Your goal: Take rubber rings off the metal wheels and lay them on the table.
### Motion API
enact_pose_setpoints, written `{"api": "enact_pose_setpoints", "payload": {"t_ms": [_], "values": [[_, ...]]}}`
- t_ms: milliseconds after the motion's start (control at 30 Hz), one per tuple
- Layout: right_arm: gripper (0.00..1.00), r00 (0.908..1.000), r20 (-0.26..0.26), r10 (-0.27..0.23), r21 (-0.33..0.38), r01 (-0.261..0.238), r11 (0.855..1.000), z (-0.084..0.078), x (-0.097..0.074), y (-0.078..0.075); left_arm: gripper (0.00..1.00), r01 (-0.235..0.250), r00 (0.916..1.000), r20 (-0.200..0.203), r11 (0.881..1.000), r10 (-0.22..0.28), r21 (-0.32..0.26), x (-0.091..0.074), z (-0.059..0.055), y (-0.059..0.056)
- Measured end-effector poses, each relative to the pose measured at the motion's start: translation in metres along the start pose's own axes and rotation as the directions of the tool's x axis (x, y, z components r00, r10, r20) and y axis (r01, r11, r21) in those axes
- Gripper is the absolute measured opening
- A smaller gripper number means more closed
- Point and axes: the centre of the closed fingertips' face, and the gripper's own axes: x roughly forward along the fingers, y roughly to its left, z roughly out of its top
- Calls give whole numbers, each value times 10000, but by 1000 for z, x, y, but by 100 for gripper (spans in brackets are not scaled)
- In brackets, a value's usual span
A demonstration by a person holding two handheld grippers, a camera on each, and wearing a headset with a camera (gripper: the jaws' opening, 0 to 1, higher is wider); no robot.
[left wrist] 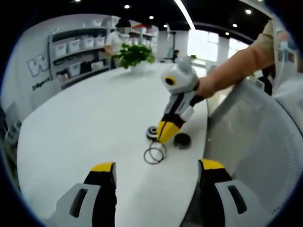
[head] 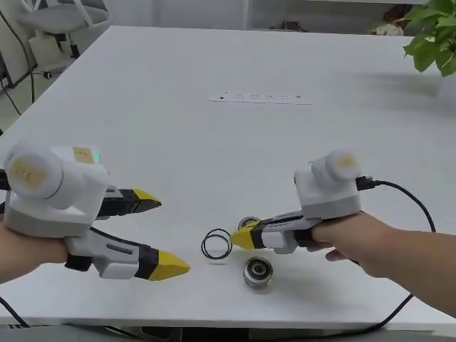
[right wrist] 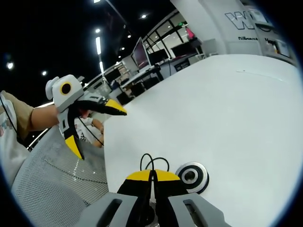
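R gripper (head: 242, 239): jaws closed tip to tip; can't tell if they nip anything. Right at its tip, touching or nearly so, 2 thin black rubber rings (head: 216, 244) lie overlapped on the counter (head: 214, 142). Near wheel (head: 257, 272) sits just beside the jaws on the person's side. Far wheel (head: 249, 224) is tucked behind the tip. L gripper (head: 158, 230): wide open, empty, aimed at the rings, well apart from them.

Progress, est.: 2 rings off & laid down. 1 wheel shows a dark outer band in the right gripper view, poss. rubber still on; unconfirmed.
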Motion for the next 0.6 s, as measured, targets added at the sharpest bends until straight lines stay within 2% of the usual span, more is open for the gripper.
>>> {"api": "enact_pose_setpoints", "payload": {"t_ms": [100, 333, 600], "values": [[0, 9996, -34, -268, -1, 268, 9996, 2, 4, -4, 71, 9, 10000, -52, 10000, -9, -16, 0, -2, 0], [0, 9983, -232, -541, -242, 536, 9983, 1, 10, -8, 71, 19, 9999, -101, 10000, -20, -52, -1, -4, 2], [3, 9973, -533, -505, -627, 471, 9969, -3, 12, -3, 70, 20, 9998, -174, 9999, -22, -114, -1, -8, 3]]}}
